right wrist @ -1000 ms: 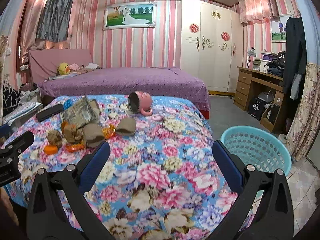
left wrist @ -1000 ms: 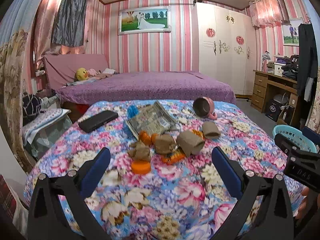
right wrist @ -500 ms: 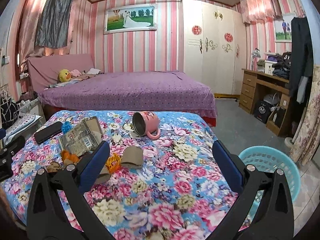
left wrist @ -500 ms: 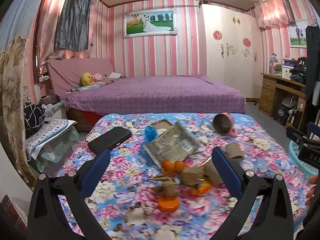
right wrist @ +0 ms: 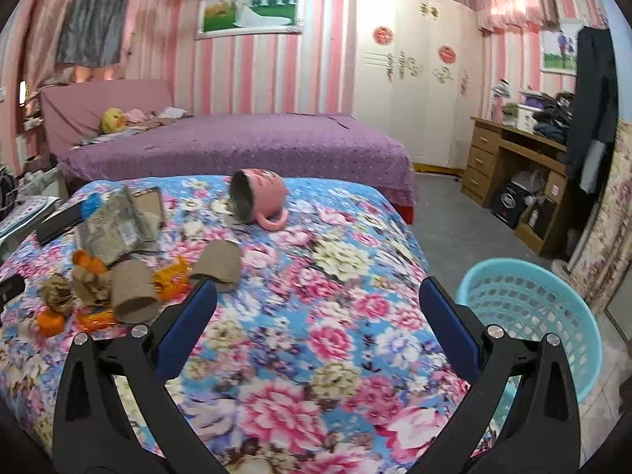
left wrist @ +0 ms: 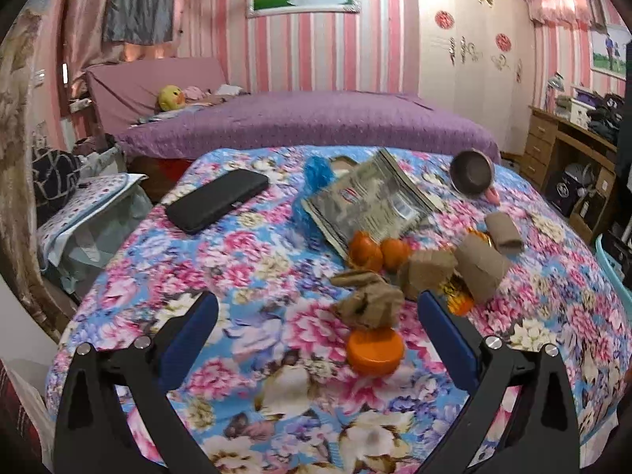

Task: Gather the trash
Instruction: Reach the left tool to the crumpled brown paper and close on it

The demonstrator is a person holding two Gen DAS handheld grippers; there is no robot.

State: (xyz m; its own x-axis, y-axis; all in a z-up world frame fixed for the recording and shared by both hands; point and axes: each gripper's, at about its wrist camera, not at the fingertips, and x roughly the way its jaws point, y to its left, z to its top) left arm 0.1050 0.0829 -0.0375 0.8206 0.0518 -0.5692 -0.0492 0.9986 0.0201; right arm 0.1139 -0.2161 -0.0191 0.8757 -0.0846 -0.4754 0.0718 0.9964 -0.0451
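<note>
Since half a second ago, I've brought my left gripper [left wrist: 316,310] down toward the trash pile; its jaws are spread, gripping nothing, around the crumpled brown paper wad [left wrist: 369,302] and flat orange lid [left wrist: 375,349]. My right gripper [right wrist: 316,308] hangs released over bare floral bedspread [right wrist: 335,335], right of the pile. Beyond the bedspread's right edge stands the turquoise plastic basket [right wrist: 529,316].

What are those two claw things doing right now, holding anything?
Left gripper: jaws wide open, holding nothing.
Right gripper: jaws wide open, holding nothing.
</note>
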